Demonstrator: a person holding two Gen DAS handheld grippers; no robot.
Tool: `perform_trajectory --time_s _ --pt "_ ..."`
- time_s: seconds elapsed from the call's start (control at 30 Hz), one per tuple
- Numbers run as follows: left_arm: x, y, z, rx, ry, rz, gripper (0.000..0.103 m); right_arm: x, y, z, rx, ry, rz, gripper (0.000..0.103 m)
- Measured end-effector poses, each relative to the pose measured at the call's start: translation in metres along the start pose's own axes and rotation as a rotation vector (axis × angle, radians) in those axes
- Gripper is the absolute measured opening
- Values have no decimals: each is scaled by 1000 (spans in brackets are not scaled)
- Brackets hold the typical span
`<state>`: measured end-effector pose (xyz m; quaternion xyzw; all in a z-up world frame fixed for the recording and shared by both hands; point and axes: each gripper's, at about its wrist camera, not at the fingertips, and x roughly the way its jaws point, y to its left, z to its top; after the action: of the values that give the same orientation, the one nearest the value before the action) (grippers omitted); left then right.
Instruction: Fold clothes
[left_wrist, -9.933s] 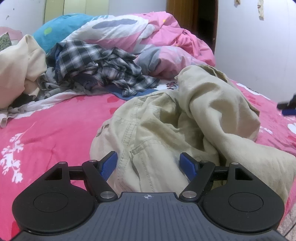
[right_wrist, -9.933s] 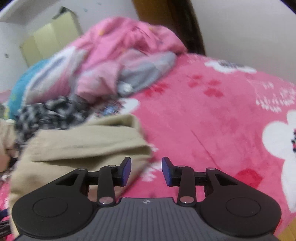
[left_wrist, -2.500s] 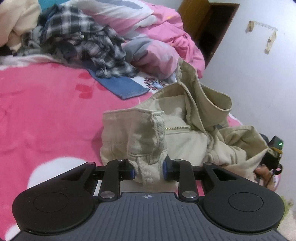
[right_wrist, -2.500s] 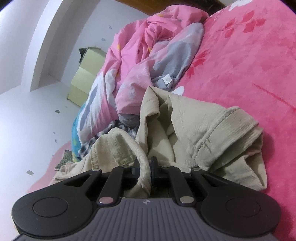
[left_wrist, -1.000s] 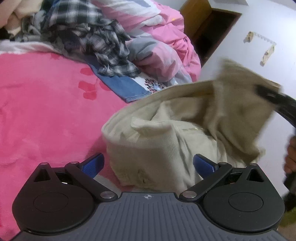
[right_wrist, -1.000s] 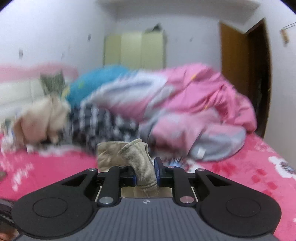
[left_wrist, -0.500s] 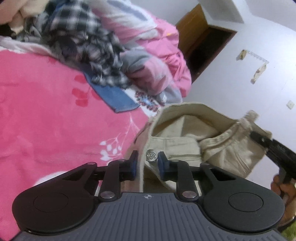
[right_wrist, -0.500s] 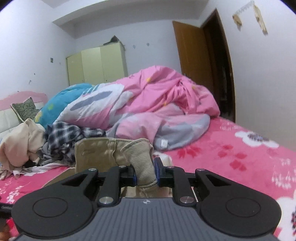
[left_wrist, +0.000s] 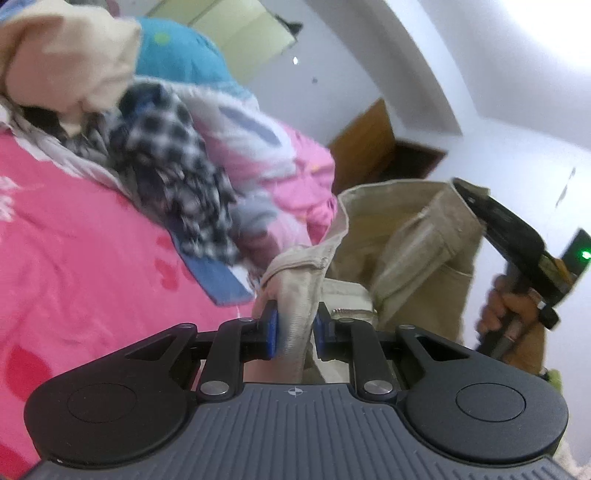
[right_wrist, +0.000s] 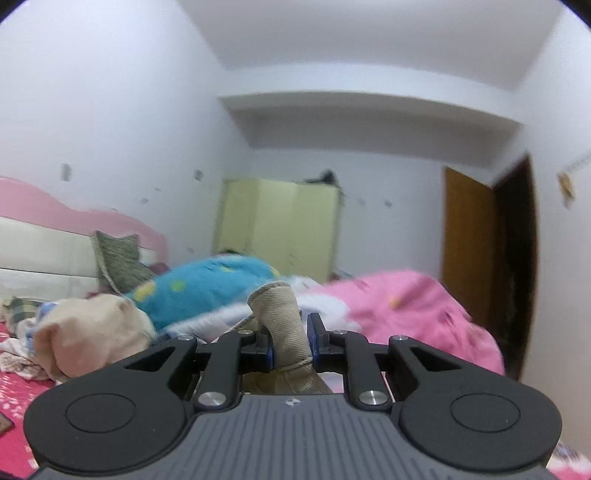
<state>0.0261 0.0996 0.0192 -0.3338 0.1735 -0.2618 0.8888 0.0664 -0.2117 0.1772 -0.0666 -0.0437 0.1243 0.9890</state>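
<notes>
Left wrist view has the left gripper (left_wrist: 294, 329) with jaws clamped on the trousers (left_wrist: 406, 240) waistband, which stretches toward two o'clock to the right gripper (left_wrist: 476, 201), its jaws pinching the far end, held above the bed (left_wrist: 74, 266).

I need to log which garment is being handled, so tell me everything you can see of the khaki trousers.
The khaki trousers are a beige, twill-like cotton garment with stitched seams, a thick waistband, a pocket edge and a metal button. They hang in the air above the pink bed, spread open between two grips: the left gripper is shut on a bunched waistband fold, and the right gripper pinches another rolled edge. The legs are out of view.
</notes>
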Motion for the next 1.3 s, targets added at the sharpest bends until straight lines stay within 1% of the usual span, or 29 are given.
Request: perform_trajectory --time_s 0.1,0.23,0.3,0.33,0.37,0.43,0.57,0.67,0.77,0.87,0.93,1.0,1.03,1.07,1.1,1.17,1.2,1.23,1.3 --pt "-24 13 12 -28 -53 17 18 32 34 11 -21 -17 71 18" --pt "-47 35 22 -74 -115 63 18 75 82 16 -37 -24 162 18" --pt "-53 47 26 -92 -134 94 17 100 106 12 -31 -15 211 18" --pt "-56 53 28 -101 -143 110 16 113 119 9 -30 -4 233 18" --pt "-60 59 29 -107 -149 128 12 126 132 4 -32 10 254 18" --pt "-66 73 32 -121 -159 174 11 153 158 -9 -47 44 292 18" --pt "-66 110 32 -187 -150 246 10 201 198 -45 -51 139 362 18" --pt "-63 139 31 -241 -133 299 10 240 223 -82 -57 225 412 18" --pt "-61 156 29 -260 -131 342 10 271 249 -121 -83 302 447 18" --pt "-59 161 30 -247 -138 369 10 298 270 -158 -124 389 487 18" --pt "-58 162 30 -226 -137 394 11 315 286 -184 -164 470 507 18" --pt "-57 163 31 -205 -136 418 12 329 300 -213 -214 589 537 20" --pt "-57 163 31 -195 -135 431 19 335 306 -227 -241 658 554 25" --pt "-56 165 32 -190 -134 440 23 337 310 -236 -266 697 561 35" --pt "-57 165 32 -190 -136 446 33 333 311 -234 -290 688 554 38" --pt "-61 165 31 -190 -148 455 41 323 310 -228 -330 670 536 53" --pt "-61 161 31 -180 -152 455 45 318 306 -219 -328 658 524 57" --pt "-62 158 31 -171 -156 455 50 310 296 -208 -310 644 520 66" --pt "-63 151 32 -152 -164 454 56 282 266 -180 -251 597 519 71"
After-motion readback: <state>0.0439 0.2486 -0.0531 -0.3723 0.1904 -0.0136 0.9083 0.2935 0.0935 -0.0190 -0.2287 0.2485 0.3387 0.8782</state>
